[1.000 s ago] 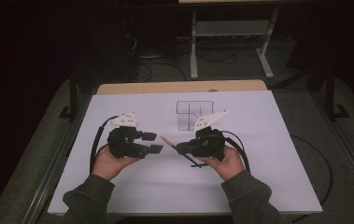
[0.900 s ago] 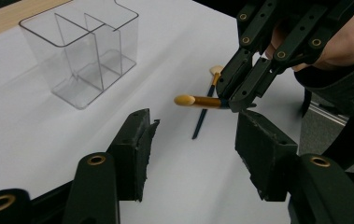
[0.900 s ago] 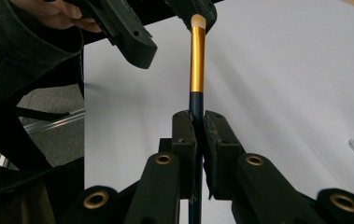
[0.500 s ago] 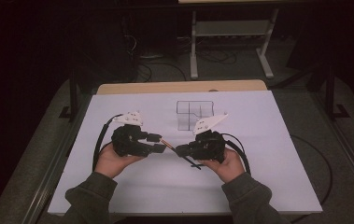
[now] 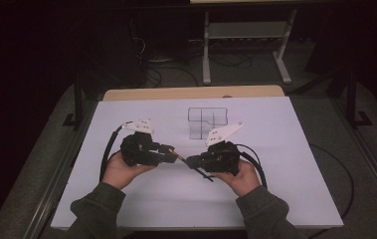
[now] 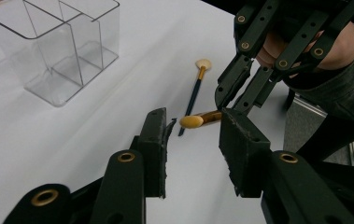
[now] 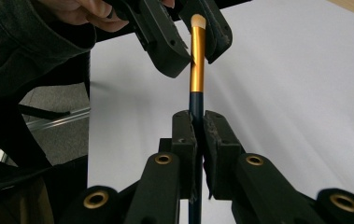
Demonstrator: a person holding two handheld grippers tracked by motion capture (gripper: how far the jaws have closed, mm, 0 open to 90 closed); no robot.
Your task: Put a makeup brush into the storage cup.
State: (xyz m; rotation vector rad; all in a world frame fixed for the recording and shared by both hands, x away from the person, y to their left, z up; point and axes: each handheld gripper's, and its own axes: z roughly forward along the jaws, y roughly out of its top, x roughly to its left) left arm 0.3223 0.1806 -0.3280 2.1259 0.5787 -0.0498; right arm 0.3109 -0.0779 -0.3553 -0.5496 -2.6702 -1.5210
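Left gripper (image 6: 191, 140) jaws wide, straddling the brush (image 7: 196, 56) tip over the table (image 5: 275, 124). My right gripper (image 7: 198, 135) clamps the dark handle. I judge a handover: close squarely on the gold band first, release right after.

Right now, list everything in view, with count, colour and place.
organiser: one, clear, compartmented, far middle of table.
held brush: one, dark handle, gold ferrule, pale tip, clamped in right gripper, tip between the left gripper's open jaws.
loose brush: one, dark handle, pale fan tip, lying on table.
table: one, white top, wooden far edge.
stand: one, grey, on floor beyond table.
left gripper: black, open.
right gripper: black, shut on held brush.
hands: two, grey sleeves, near edge.
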